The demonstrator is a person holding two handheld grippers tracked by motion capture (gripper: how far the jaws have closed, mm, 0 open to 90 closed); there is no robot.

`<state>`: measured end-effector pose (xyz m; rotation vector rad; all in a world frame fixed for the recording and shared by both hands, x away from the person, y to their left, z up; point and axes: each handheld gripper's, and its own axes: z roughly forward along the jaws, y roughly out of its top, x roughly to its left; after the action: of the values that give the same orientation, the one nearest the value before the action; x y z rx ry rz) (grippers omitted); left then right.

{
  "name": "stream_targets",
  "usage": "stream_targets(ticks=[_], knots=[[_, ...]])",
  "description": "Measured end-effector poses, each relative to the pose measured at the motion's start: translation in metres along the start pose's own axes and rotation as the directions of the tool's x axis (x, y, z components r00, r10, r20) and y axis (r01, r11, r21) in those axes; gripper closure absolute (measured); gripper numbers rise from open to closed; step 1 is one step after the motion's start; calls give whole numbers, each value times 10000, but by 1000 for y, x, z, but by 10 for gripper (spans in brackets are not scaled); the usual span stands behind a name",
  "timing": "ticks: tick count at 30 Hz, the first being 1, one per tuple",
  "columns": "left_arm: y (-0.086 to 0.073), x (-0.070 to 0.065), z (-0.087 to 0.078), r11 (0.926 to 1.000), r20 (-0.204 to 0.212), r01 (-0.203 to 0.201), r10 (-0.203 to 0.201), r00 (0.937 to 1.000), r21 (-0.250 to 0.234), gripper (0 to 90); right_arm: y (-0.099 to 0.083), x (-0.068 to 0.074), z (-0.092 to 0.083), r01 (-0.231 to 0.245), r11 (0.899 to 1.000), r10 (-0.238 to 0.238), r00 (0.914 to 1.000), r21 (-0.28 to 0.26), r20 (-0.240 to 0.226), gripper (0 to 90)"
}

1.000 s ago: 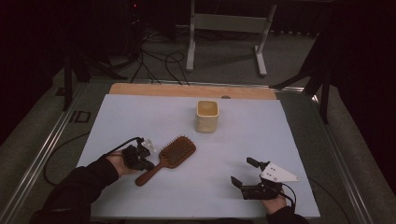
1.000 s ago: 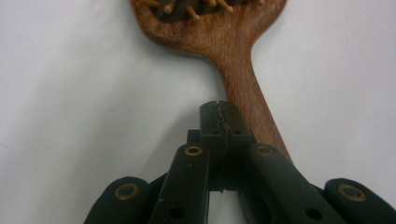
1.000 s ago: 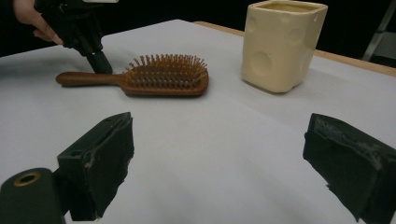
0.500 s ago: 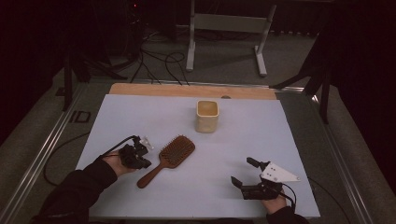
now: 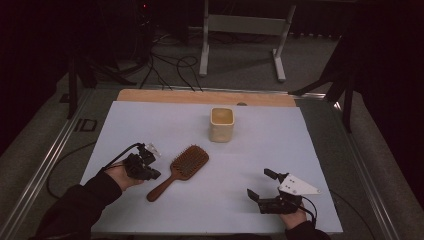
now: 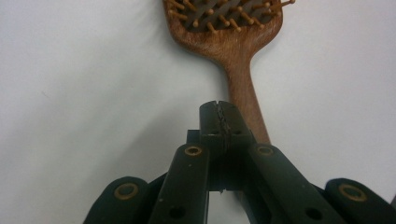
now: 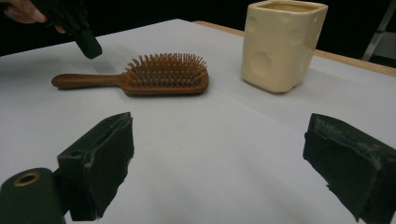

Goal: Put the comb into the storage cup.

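A wooden hairbrush (image 5: 182,167) lies bristles up on the white sheet, its handle pointing toward the near left. My left gripper (image 5: 154,174) hovers just over the handle end with its jaws pressed together on nothing; in the left gripper view the shut tips (image 6: 219,116) sit beside the brush handle (image 6: 240,88). The right gripper view shows that left gripper (image 7: 88,46) hanging above the brush (image 7: 154,77). My right gripper (image 5: 261,184) rests open at the near right, jaws wide apart (image 7: 224,154) and empty, facing the brush and cup.
A cream square cup (image 5: 221,125) stands upright behind the brush, also seen as the cup (image 7: 280,44). The white sheet (image 5: 280,140) covers the table, with a wooden strip (image 5: 200,96) along its far edge. Cables and a stand's legs lie on the floor beyond.
My left gripper has lifted slightly and drifted a little left above the brush handle, still shut. The brush, the cup and the right gripper have not moved.
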<state>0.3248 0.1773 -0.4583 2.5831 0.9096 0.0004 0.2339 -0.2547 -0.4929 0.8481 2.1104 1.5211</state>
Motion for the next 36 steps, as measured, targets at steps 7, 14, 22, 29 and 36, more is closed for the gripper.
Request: stream_targets(ticks=[7, 14, 22, 29, 36], knots=[[5, -5, 1, 9989, 226, 467, -466, 9987, -43, 822, 0, 0, 0, -4, 10000, 4, 10000, 18, -9, 86], [12, -15, 4, 9995, 65, 234, -235, 9997, 192, 641, 0, 0, 0, -6, 10000, 6, 10000, 23, -11, 86], [20, -23, 16, 9975, -396, 279, -254, 9989, 653, 349, 0, 0, 0, -1, 10000, 1, 10000, 26, -5, 85], [27, -27, 30, 9894, -1190, 781, -635, 9909, 1226, 44, 0, 0, 0, 1, 10000, -1, 10000, 46, 7, 85], [34, -26, 36, 9859, -1123, 984, -835, 9902, 1353, 49, 0, 0, 1, 2, 10000, -2, 10000, 55, 12, 86]])
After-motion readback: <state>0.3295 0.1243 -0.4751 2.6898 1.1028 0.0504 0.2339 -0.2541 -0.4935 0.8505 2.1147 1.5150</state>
